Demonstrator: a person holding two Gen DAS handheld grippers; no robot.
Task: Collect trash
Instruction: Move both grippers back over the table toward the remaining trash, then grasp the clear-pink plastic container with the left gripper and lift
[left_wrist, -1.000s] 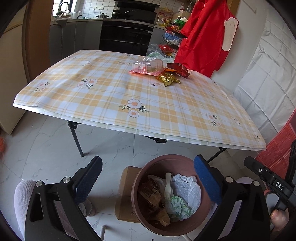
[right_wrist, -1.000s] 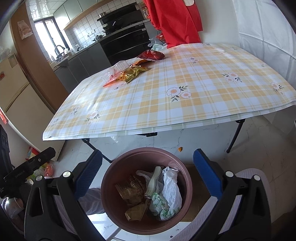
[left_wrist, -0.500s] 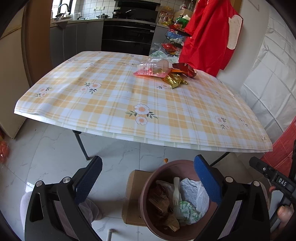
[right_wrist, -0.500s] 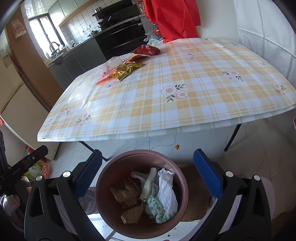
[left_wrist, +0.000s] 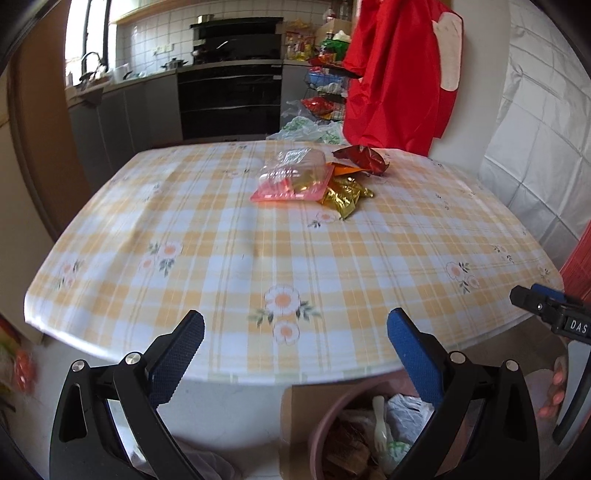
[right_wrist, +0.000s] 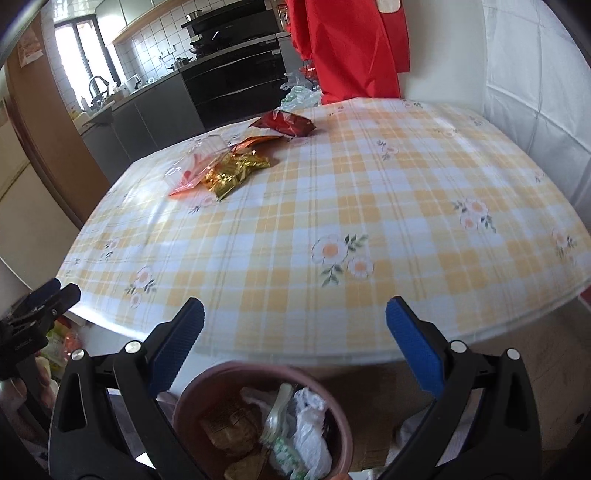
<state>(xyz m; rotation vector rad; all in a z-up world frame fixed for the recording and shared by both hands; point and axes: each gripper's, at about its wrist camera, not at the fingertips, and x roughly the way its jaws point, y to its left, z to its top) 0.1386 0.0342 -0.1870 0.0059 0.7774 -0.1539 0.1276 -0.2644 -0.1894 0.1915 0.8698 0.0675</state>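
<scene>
Trash lies at the far side of the checked table (left_wrist: 295, 266): a clear plastic box on a pink tray (left_wrist: 291, 177), a gold wrapper (left_wrist: 345, 195), an orange wrapper (left_wrist: 345, 169) and a dark red packet (left_wrist: 364, 158). They also show in the right wrist view: box (right_wrist: 194, 168), gold wrapper (right_wrist: 234, 173), red packet (right_wrist: 286, 123). A brown bin (right_wrist: 258, 424) holding trash stands on the floor below the near table edge; it also shows in the left wrist view (left_wrist: 332, 435). My left gripper (left_wrist: 295, 350) and right gripper (right_wrist: 295, 343) are open and empty above the near table edge.
A red garment (left_wrist: 399, 74) hangs behind the table. Kitchen counter and black oven (left_wrist: 229, 99) stand at the back. A white quilted wall (left_wrist: 546, 147) is on the right. Flat cardboard (left_wrist: 299, 406) lies under the bin.
Both grippers have risen from over the bin and tilted up toward the table top. The bin has slid to the bottom of both views.
</scene>
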